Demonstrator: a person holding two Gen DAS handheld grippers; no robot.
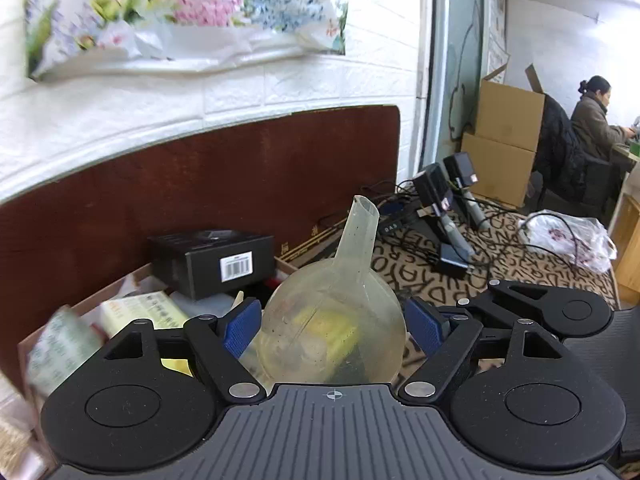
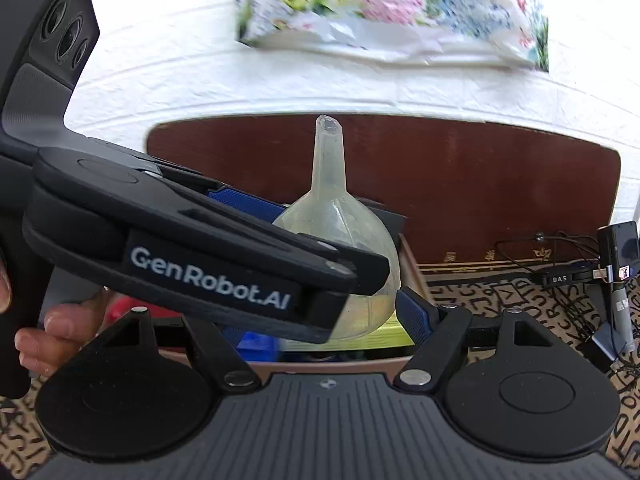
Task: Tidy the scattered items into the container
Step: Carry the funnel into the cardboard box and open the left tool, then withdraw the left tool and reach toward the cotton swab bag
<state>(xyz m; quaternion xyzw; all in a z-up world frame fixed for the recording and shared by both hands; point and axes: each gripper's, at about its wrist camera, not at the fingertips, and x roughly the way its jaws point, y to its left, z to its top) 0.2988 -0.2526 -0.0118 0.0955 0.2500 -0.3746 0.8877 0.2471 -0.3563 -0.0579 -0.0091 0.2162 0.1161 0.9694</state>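
Observation:
A cloudy clear plastic funnel (image 1: 332, 320) sits between the blue pads of my left gripper (image 1: 334, 322), spout pointing up and away; the pads stand just off its bowl on both sides. It hangs over an open cardboard box (image 1: 100, 292) holding a black box (image 1: 212, 260) and packets. In the right wrist view the same funnel (image 2: 340, 216) shows behind the left gripper's body (image 2: 192, 256), which crosses in front. My right gripper (image 2: 336, 320) is open, its right pad (image 2: 414, 314) beside the funnel bowl.
A dark wooden board (image 1: 240, 168) stands against the white wall behind the box. Cables, chargers and cameras (image 1: 444, 216) lie on the letter-patterned cloth (image 1: 520, 264) to the right. A white plastic bag (image 1: 568, 236) and cardboard cartons (image 1: 504, 136) lie further right. A person sits far right.

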